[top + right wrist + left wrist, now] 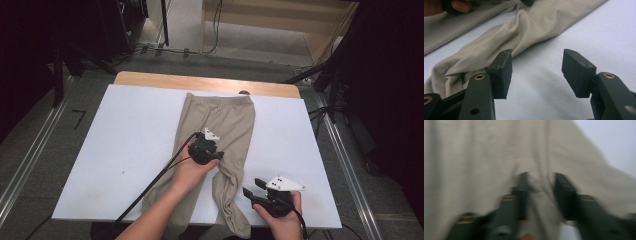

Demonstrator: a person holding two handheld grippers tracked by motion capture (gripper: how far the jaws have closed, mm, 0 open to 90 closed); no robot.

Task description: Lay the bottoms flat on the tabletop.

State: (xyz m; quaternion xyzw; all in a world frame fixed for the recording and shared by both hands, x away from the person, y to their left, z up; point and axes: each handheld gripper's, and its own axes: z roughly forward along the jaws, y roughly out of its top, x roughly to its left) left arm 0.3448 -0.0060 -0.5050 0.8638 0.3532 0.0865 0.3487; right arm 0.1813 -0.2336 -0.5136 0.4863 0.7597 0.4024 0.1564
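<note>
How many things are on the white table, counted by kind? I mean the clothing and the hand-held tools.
Beige knit fabric trousers: 1
Black hand-held two-jaw tongs: 2, the left tongs and the right tongs
Total: 3

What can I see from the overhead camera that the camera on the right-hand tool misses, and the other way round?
High view alone: the whole beige trousers spread on the white table, the table's wooden far edge and the floor around it. Right gripper view alone: its two black fingers up close, apart over bare table with nothing between them, and the fabric's fine weave. Both share: the crumpled trouser leg and the white surface.
</note>
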